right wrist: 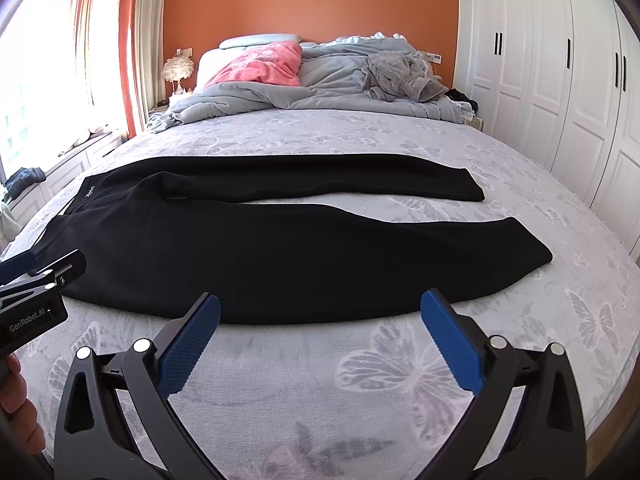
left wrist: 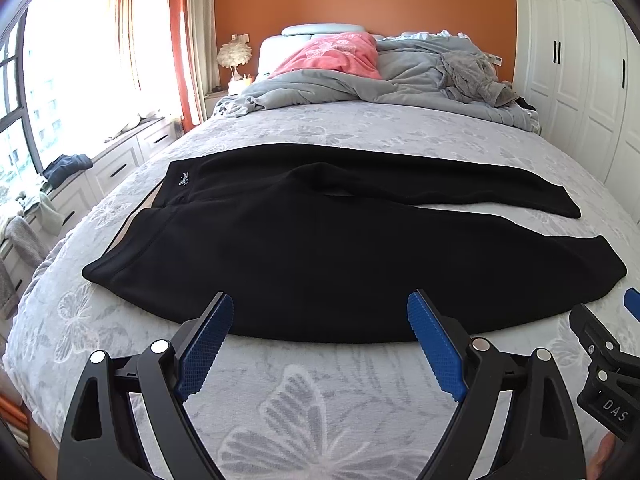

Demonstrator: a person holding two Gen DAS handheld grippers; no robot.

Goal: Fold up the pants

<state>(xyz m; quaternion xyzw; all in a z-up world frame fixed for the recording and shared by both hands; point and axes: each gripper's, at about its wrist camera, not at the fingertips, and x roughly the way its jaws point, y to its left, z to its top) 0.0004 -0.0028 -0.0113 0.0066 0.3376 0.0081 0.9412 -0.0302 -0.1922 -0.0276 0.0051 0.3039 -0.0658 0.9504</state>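
My black pants lie spread flat across the foot of the bed, waistband toward the window side at the left and the two legs running off to the right, split apart with a strip of the butterfly bedspread showing between them. Nothing is folded, so I judge I am at the very start: lined up, not gripping. My left claw hangs released, its blue pads wide apart just short of the near edge of the closer leg, with nothing between them; my right claw is likewise spread and empty, facing the same near edge further toward the cuff. Each claw shows at the edge of the other's view, so they sit side by side. The next move, as I read it, calls for both claws to go down to the near edge, pinch the fabric of the closer leg, and carry it over onto the far leg so the two lie stacked, keeping the seam straight. As for containers, none are in play; the white wardrobe at the right stands shut, contents hidden
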